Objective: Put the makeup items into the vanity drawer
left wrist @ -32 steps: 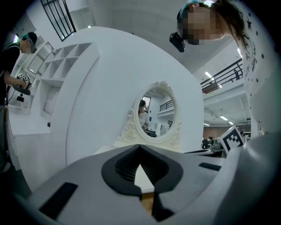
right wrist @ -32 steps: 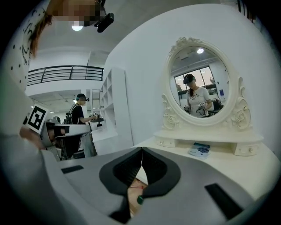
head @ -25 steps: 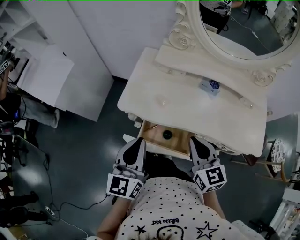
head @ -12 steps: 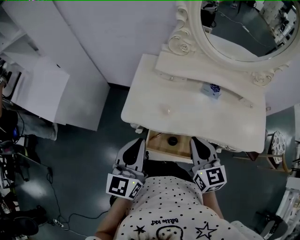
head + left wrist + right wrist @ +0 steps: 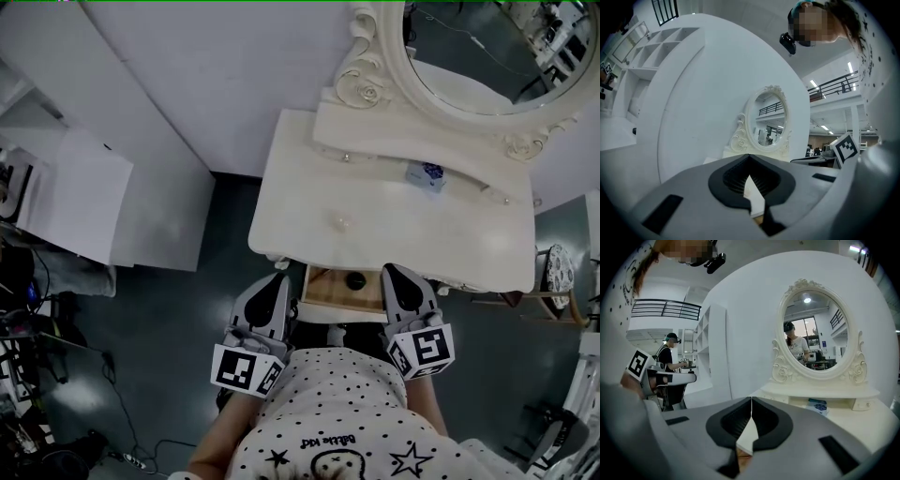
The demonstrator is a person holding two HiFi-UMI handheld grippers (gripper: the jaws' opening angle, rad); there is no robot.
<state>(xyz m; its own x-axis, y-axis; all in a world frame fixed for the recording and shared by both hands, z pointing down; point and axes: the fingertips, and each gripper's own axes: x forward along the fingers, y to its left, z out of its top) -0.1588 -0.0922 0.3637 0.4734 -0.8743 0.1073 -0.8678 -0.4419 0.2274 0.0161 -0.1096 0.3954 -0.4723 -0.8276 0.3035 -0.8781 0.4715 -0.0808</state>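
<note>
1. From the head view, the vanity drawer (image 5: 328, 291) stands partly pulled out under the cream vanity top (image 5: 412, 239), with its wooden floor showing. One small dark round item (image 5: 354, 279) lies inside it, near the middle.
2. Only that view shows the drawer's contents. Each gripper view gives just a sliver of tan wood low in the gap behind the jaw tips.
3. The left gripper (image 5: 278, 279) sits at the drawer's left front corner and the right gripper (image 5: 394, 272) at its right end. From above, I cannot tell whether either one touches the drawer.
4. The left gripper view settles the jaws of the left gripper (image 5: 749, 156): the tips meet, with nothing between them.
5. The right gripper view shows the same for the right gripper (image 5: 751, 398): its jaws are closed tip to tip and empty.
6. A blue-and-white box (image 5: 424, 175) rests on the raised shelf below the oval mirror (image 5: 478, 56). The right gripper view also catches the box (lying flat on that shelf), but the left gripper view does not.
7. A small pale object (image 5: 342, 223) sits alone on the vanity top, seen only from the head view.
8. Only the right gripper view shows the mirror's reflection of a person standing.
</note>
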